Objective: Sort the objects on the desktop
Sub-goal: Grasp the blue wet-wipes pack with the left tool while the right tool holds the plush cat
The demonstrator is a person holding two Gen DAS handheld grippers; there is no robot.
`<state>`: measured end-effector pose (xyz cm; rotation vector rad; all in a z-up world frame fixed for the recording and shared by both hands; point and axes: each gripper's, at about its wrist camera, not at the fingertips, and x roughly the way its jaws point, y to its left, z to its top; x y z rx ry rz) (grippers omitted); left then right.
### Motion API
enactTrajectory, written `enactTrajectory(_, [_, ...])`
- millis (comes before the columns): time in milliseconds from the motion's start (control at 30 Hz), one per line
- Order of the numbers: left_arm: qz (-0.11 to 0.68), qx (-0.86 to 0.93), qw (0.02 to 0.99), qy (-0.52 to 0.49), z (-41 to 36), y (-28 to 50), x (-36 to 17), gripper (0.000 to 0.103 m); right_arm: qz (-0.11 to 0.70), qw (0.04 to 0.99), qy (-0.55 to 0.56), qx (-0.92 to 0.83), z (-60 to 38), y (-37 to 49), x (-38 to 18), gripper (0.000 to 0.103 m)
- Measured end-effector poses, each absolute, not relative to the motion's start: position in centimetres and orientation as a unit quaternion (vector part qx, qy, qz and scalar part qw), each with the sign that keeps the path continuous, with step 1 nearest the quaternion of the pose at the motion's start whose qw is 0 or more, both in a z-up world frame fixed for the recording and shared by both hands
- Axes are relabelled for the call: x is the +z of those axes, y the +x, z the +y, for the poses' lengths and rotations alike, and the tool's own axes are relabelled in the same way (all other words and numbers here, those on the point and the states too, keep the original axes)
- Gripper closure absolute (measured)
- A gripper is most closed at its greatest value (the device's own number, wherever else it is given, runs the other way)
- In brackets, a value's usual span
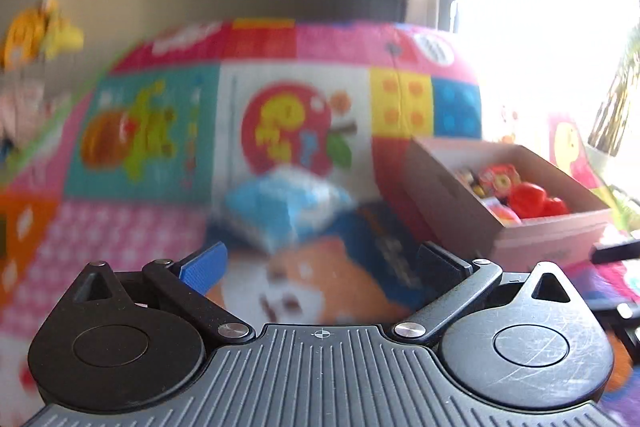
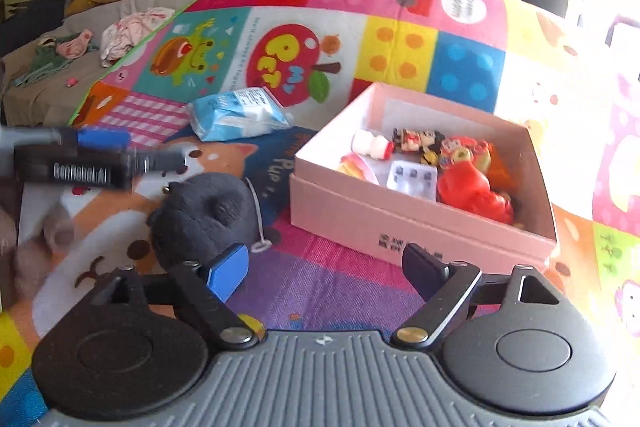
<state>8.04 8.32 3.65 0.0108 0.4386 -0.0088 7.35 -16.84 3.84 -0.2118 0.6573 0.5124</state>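
Right gripper (image 2: pixel 326 269) hangs with its jaws wide apart and nothing between them, low over the colourful play mat (image 2: pixel 404 47), and the left gripper (image 1: pixel 322 259) is just as wide and just as empty. The pink box (image 2: pixel 420 223) sits to the right with toys already in it, a red one (image 2: pixel 472 187) at its near end. Two things are left out on the mat: a black plush toy (image 2: pixel 204 211) just left of the right gripper's blue pad, and a blue-and-white packet (image 2: pixel 240 113) farther off. Here's the risk: the plush is soft and rounded, so a pinch on its edge could slip off, and its white string tag (image 2: pixel 260 223) could snag on a finger. The two grippers are near each other too, the left one reaching in from the left of the right wrist view, so both going for one item could knock together. The right view shows the plush and the box contents plainly; the left view is blurred and glare-washed, shows the packet (image 1: pixel 280 207) dead ahead, and, as far as I can make out, no plush at all
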Motion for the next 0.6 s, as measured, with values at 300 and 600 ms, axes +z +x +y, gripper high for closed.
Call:
enactTrajectory(300, [0.303, 0.01, 0.948, 0.1, 9.1, 19.9, 0.6, 0.0, 0.354, 0.902, -0.038, 0.244, -18.1, 6.6, 0.6, 0.005])
enactTrajectory(600, [0.343, 0.023, 0.935, 0.084, 9.9, 22.4, -0.7, 0.02, 0.362, 0.899, -0.045, 0.244, -17.6, 6.4, -0.4, 0.0])
